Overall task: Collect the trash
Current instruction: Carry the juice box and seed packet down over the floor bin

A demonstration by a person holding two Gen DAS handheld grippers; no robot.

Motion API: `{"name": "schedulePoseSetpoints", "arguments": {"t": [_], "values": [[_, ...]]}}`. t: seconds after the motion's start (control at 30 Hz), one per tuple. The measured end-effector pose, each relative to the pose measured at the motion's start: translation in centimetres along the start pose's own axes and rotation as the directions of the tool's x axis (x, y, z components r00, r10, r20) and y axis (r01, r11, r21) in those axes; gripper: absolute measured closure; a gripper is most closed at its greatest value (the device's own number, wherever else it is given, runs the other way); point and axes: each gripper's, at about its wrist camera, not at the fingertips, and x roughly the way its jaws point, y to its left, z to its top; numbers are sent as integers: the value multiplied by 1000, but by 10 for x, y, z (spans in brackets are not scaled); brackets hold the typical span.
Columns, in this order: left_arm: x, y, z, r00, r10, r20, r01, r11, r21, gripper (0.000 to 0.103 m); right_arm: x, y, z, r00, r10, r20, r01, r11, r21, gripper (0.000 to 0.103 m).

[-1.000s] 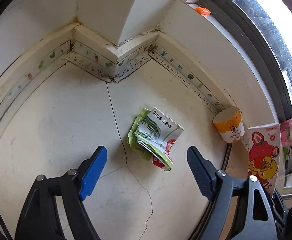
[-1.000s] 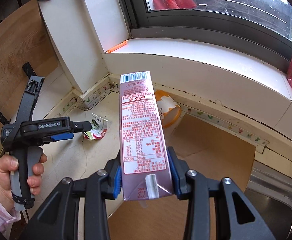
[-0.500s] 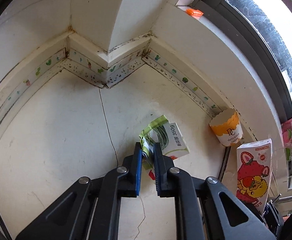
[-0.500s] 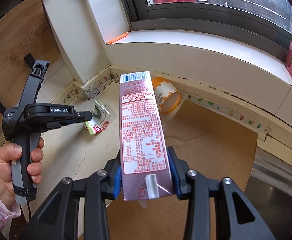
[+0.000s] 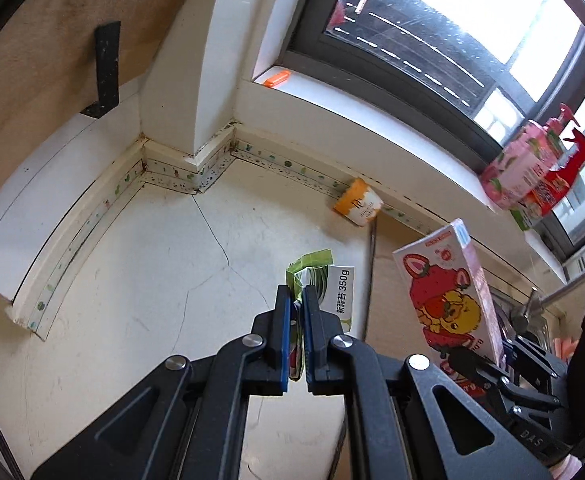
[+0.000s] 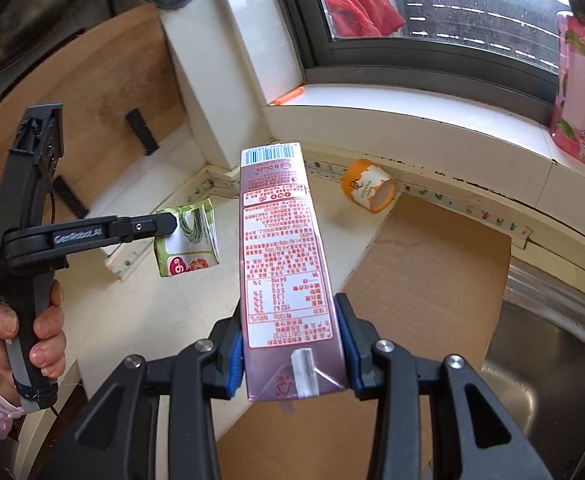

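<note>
I see a bright window (image 6: 452, 8) above the cracked white surface (image 5: 140, 280); a steel sink (image 6: 548, 344) sits below its right end.

Daylight pours in through the window (image 5: 432, 36), which sits at the top right of the left wrist view and is blown out to plain white. The same window (image 6: 452, 8) in the right wrist view is bright but less washed out. The white counter (image 5: 152, 280) is evenly lit, with only soft, faint shadows. Both views are round fisheye pictures — straight edges such as the windowsill (image 6: 412, 108) bow into curves, and the corners fall to black. Detail is sharp in the middle; the edges smear slightly. The sink (image 6: 552, 340) shows a dull sheen.
</note>
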Motion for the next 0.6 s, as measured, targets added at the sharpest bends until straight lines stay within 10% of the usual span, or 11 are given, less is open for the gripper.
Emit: {"name": "schedulePoseSetpoints", "arguments": {"t": [0.6], "values": [[-171,9,-178,989,-134,-69,139,988,75,100,-122,126,-128,995,94,17,-93,995,-34,64]]}}
